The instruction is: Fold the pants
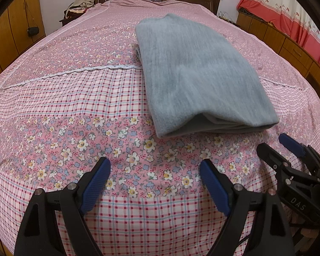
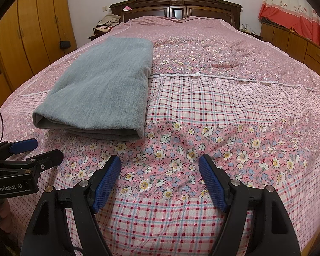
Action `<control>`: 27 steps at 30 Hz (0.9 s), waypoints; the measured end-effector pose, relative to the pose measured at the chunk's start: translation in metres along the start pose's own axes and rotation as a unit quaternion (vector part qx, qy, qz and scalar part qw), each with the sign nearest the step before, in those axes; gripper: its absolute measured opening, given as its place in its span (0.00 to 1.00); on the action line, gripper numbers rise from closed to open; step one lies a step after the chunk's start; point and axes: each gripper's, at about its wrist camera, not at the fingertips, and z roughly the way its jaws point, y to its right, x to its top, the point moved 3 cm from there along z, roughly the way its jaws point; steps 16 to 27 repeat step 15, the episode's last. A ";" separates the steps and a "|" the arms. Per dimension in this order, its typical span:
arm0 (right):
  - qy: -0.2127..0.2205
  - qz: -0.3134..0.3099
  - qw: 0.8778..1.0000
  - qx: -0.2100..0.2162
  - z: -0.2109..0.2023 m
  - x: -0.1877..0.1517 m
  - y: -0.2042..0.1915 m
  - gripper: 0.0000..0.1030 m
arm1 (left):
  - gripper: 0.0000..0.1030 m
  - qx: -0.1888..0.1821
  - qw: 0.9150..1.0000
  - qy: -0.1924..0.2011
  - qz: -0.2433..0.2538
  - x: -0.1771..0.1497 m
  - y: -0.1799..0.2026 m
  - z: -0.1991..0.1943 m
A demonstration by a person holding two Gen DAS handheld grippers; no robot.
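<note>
The grey pants (image 1: 200, 74) lie folded in a thick, soft, limp stack on the bed (image 1: 117, 149), just beyond the empty, wide-open left gripper (image 1: 154, 181) and right gripper (image 2: 160, 181); pinching all layers at a near corner looks best.

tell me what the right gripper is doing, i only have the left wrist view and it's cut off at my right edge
observer: The right gripper is open, and only the floral bedspread shows between its pads.
operator: is it near the pants
observer: The folded pants lie ahead of it and to its left, apart from both pads.
operator: anything in front of it
observer: Only creases in the bedspread, just ahead of its fingertips.
</note>
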 end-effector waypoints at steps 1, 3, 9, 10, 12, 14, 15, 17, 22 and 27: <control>0.000 0.000 1.000 0.000 0.000 0.000 0.000 0.75 | 0.86 0.000 1.000 0.000 0.000 0.000 0.001 0.000; 0.000 0.000 1.000 0.000 0.000 0.000 0.000 0.75 | 0.86 0.000 1.000 0.000 0.000 0.000 0.000 0.000; 0.000 0.000 1.000 0.000 0.000 0.000 0.000 0.75 | 0.86 0.000 1.000 -0.001 0.000 0.000 0.001 0.000; 0.000 0.000 1.000 0.000 0.000 0.000 0.000 0.75 | 0.86 -0.001 1.000 -0.001 0.000 0.000 -0.003 -0.002; 0.000 0.000 1.000 0.000 0.000 0.000 0.000 0.75 | 0.86 -0.001 1.000 -0.001 -0.001 -0.001 -0.003 -0.001; 0.000 0.000 1.000 0.000 0.000 0.000 0.000 0.75 | 0.86 -0.001 1.000 -0.001 0.000 -0.001 -0.003 -0.001; 0.000 0.000 1.000 0.000 0.000 0.000 0.000 0.75 | 0.86 -0.001 1.000 -0.001 0.000 -0.002 -0.003 -0.001; 0.000 0.000 1.000 0.000 0.000 0.000 0.000 0.75 | 0.86 -0.001 1.000 -0.001 0.000 -0.002 -0.003 -0.001; 0.000 0.000 1.000 0.000 0.000 0.000 0.000 0.75 | 0.86 -0.001 1.000 -0.001 0.000 -0.002 -0.003 -0.001; 0.000 0.000 1.000 0.000 0.000 0.000 0.000 0.75 | 0.86 -0.001 1.000 -0.001 0.000 -0.002 -0.003 -0.001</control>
